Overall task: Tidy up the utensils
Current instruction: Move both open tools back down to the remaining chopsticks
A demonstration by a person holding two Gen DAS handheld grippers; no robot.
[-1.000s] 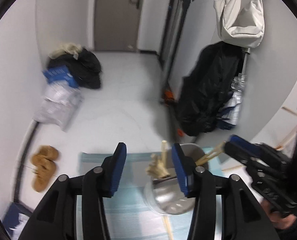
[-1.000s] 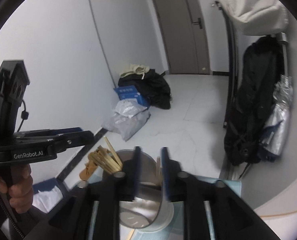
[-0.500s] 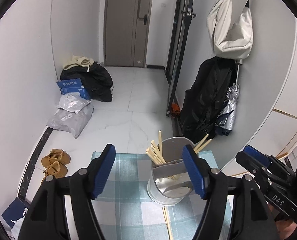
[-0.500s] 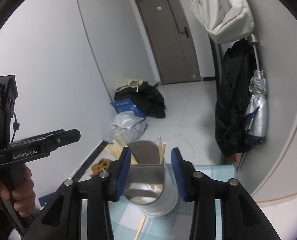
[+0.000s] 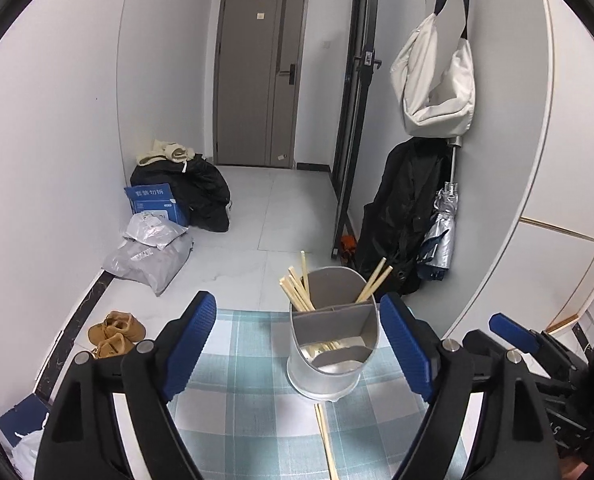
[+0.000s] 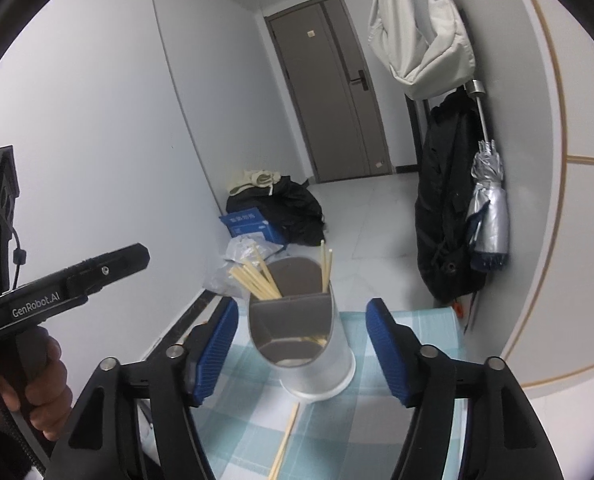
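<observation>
A grey utensil holder [image 5: 331,344] stands upright on the blue checked cloth [image 5: 241,412]; it also shows in the right wrist view [image 6: 299,336]. Several wooden chopsticks [image 5: 297,290] stick out of its back compartment, also seen in the right wrist view [image 6: 257,276]. A loose pair of chopsticks [image 5: 325,436] lies on the cloth in front of the holder, also in the right wrist view [image 6: 285,440]. My left gripper [image 5: 303,344] is open and empty, just short of the holder. My right gripper [image 6: 301,344] is open and empty, its jaws either side of the holder, apart from it.
The table's far edge drops to a white tiled floor with bags [image 5: 153,252], a blue box [image 5: 153,200] and brown shoes [image 5: 113,332]. A black coat [image 5: 401,216], an umbrella [image 5: 443,236] and a white bag [image 5: 437,88] hang on the right wall.
Both grippers opened wide and drew back from the holder. The right gripper let go of the holder's rim. The holder now stands free on the cloth.
</observation>
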